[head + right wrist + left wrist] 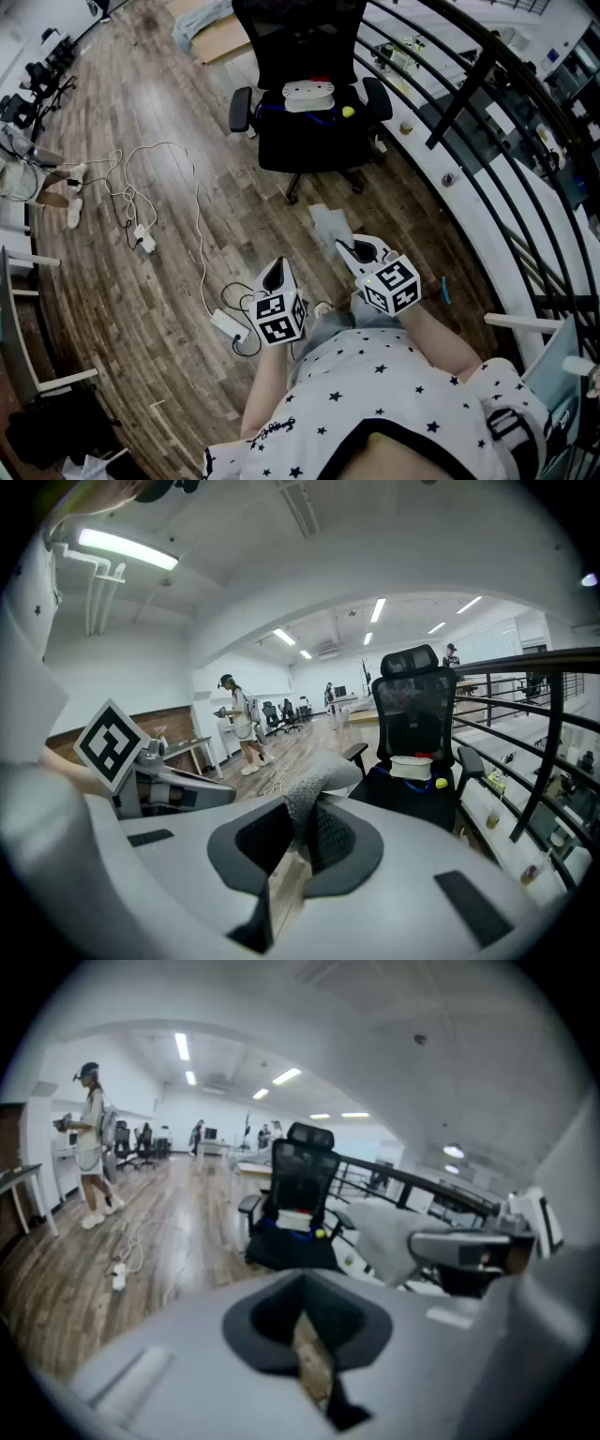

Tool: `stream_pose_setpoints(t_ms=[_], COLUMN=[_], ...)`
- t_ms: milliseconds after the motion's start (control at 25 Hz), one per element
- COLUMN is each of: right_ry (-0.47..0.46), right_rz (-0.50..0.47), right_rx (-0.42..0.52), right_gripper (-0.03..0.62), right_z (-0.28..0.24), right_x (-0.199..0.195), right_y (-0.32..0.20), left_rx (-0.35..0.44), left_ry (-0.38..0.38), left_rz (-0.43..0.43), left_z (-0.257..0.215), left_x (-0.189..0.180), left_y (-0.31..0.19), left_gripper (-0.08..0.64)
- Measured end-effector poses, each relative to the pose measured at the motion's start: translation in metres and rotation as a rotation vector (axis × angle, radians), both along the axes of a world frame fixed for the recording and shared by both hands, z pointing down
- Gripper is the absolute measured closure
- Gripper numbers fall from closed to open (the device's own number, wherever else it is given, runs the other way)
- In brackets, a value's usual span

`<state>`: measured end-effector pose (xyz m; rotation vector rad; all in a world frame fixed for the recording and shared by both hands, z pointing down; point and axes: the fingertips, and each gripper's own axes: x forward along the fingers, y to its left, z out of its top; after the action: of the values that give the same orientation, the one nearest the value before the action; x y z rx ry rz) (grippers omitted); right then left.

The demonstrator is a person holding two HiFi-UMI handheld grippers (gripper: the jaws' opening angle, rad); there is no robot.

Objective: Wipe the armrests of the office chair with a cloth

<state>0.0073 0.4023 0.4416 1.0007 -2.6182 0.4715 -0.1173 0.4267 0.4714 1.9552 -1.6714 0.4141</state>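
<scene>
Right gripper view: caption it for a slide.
Right gripper, jaws shut on a grey cloth, faces the black office chair beside the railing.

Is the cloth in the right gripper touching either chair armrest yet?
Apart. The head view shows bare floor between the cloth, held in the right gripper, and the chair's armrests.

One office chair (314,141), one cloth (328,223), two grippers: left gripper (274,274) and right gripper (361,251).
The chair had two armrests (242,108), one on each side, and its seat carried one yellow ball (348,112) and one white bundle (308,92). Two white power strips (230,325) lay on the floor. One person (91,1143) stood in plain sight; figures farther off were too small to count.
</scene>
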Motion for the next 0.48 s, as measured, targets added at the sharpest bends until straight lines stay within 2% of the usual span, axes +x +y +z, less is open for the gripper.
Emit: stream_pose_setpoints(t_ms=[320,480], right_ry=[-0.017,-0.014], right_rz=[-0.046,-0.072], right_rx=[0.031,0.039], right_gripper=[0.565,0.565], right_z=[-0.016,-0.019], right_x=[-0.005,0.0], right_y=[0.027,0.036], left_rx=[0.002,-0.008], left_ry=[0.032,0.049], left_rz=[-0.118,-0.146], left_z=[-0.003,-0.003], left_x=[-0.018,-0.014], left_y=[0.043,0.056], left_gripper=[0.554,0.554])
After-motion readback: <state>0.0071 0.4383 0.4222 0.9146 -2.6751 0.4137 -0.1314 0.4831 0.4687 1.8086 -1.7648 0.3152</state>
